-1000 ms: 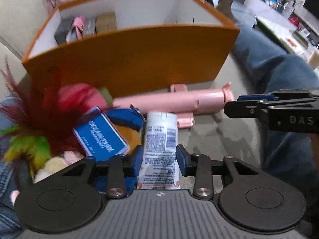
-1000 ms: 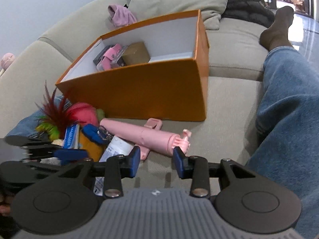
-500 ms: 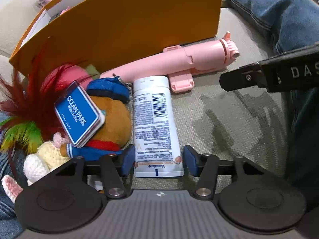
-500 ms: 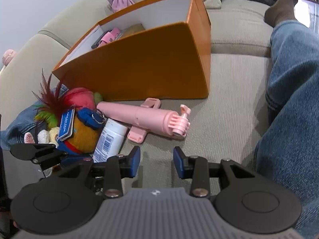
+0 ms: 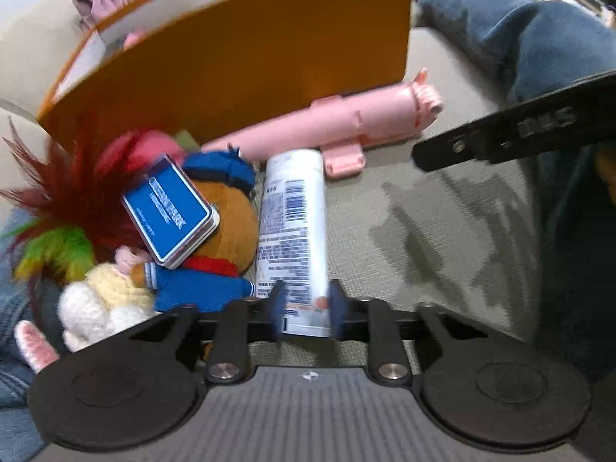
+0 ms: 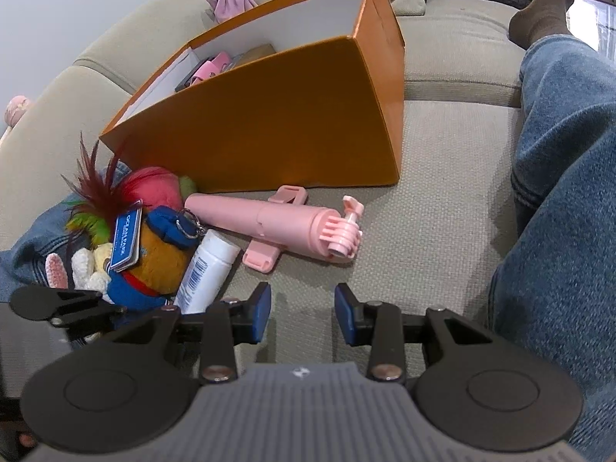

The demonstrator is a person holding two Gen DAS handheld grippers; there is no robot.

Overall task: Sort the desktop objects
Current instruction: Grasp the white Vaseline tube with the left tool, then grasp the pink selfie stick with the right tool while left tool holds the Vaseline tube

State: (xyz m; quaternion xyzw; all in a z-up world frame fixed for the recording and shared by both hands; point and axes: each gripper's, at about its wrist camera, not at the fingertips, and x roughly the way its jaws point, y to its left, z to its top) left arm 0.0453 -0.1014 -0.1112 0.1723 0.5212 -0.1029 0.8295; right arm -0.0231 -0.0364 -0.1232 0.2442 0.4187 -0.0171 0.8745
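A white lotion tube (image 5: pixel 294 223) lies on the beige sofa cushion, its cap end near a pink selfie stick (image 5: pixel 338 127). My left gripper (image 5: pixel 306 310) straddles the tube's flat crimped end; its jaws are closing and the blue pads press on both edges. In the right wrist view the tube (image 6: pixel 206 269) lies beside a plush toy (image 6: pixel 158 258) with a blue tag. My right gripper (image 6: pixel 302 310) hovers open over bare cushion, with nothing between its fingers, just short of the selfie stick (image 6: pixel 277 223). Behind everything stands the orange box (image 6: pixel 269 123), with several small items inside.
A red and green feather toy (image 5: pixel 65 200) and a cream knitted toy (image 5: pixel 104 300) crowd the tube's left side. A person's leg in jeans (image 6: pixel 558 192) fills the right. A pink cloth (image 6: pixel 229 0) lies on the sofa back. One black finger of the right gripper (image 5: pixel 512 131) reaches in from the right.
The left gripper has drawn back along the tube to its crimped end, its jaws spreading wide and then closing on it. The right gripper has stayed put, equally open.
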